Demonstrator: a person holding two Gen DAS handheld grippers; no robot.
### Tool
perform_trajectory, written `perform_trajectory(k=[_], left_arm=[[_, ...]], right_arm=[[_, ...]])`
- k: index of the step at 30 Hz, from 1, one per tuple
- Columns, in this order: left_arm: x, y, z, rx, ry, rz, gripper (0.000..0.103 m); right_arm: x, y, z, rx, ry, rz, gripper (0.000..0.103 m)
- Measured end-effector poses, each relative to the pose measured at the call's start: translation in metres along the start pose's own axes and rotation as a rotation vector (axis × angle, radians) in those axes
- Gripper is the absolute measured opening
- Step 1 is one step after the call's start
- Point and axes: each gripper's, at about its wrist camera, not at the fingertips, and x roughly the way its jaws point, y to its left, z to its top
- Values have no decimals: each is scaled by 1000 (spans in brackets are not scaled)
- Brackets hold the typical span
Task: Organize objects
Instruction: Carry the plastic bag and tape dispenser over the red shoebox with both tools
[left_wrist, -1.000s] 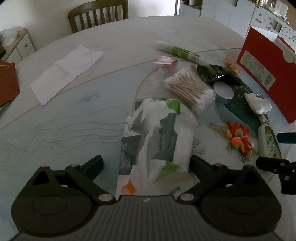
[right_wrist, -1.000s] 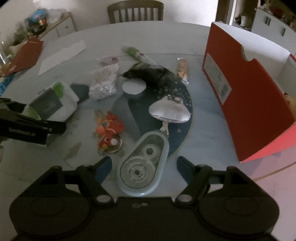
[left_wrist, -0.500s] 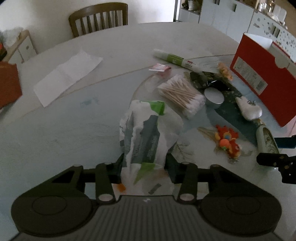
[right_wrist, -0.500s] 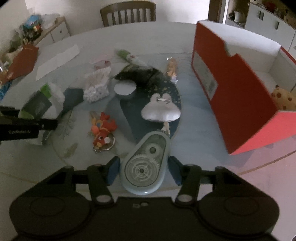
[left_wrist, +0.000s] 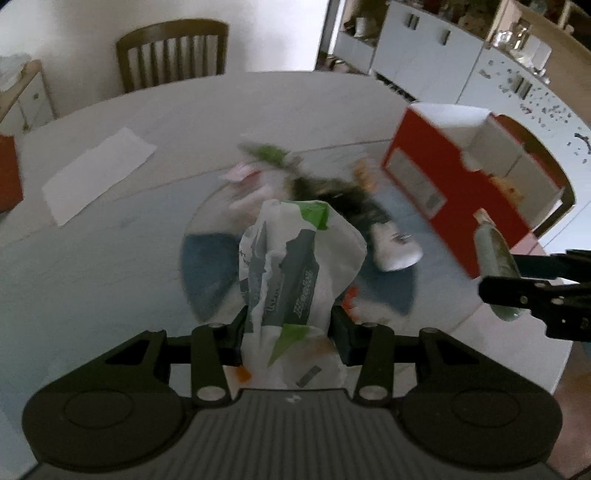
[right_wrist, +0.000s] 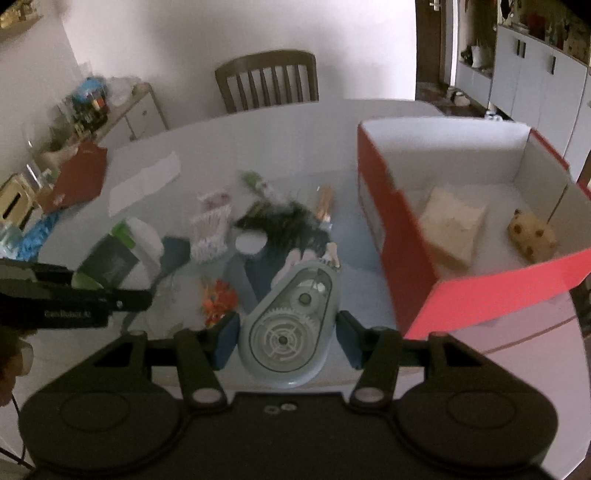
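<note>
White, green and grey plastic fills the middle of my left wrist view: a crumpled tissue pack (left_wrist: 295, 266) pinched between the fingers of my left gripper (left_wrist: 288, 328), both pads pressed into its lower sides. The pack stands up from the jaws toward twelve o'clock and hangs above the round table (left_wrist: 110, 258), clear of its surface.

My right gripper (right_wrist: 282, 332) is clamped on a pale blue correction tape dispenser (right_wrist: 288, 325), its clear face and gear wheels turned up to the camera, narrow end pointing toward one o'clock. In the left view the same dispenser (left_wrist: 495, 258) shows at three o'clock, edge-on in the dark fingers.

At two o'clock in the right view sits the red box (right_wrist: 461, 236), open on top with a white lining. Inside lie a cream cushion-like packet (right_wrist: 452, 225) and, well apart from it toward the far corner, a brown spotted soft toy (right_wrist: 532, 232).

On the table between eleven and twelve o'clock of the right view the loose things are blurred: a bundle of cotton swabs (right_wrist: 208, 229), a dark wrapper (right_wrist: 284, 221), a small round white lid (right_wrist: 251, 242) just beside it, and an orange-red charm (right_wrist: 218, 301) close to my left-hand pad. A white sheet of paper (right_wrist: 144, 181) lies at eleven o'clock, near the table's far side, and a wooden chair (right_wrist: 267, 79) stands behind at twelve.
</note>
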Motion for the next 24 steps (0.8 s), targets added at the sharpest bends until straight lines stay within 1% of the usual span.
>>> perform_trajectory(k=[10,18,24], left_arm=[[-8,-71,38,43,-66,-45,44],[4,-127,70,70,-92,-62,44],[16,-163,87,92,-98,-68,44]], right_arm=[[-26,-39,27,-33,-56,23,56],[-35,-86,44,-47,-84,22,56],[-35,-123,49,-47,-88,6,56]])
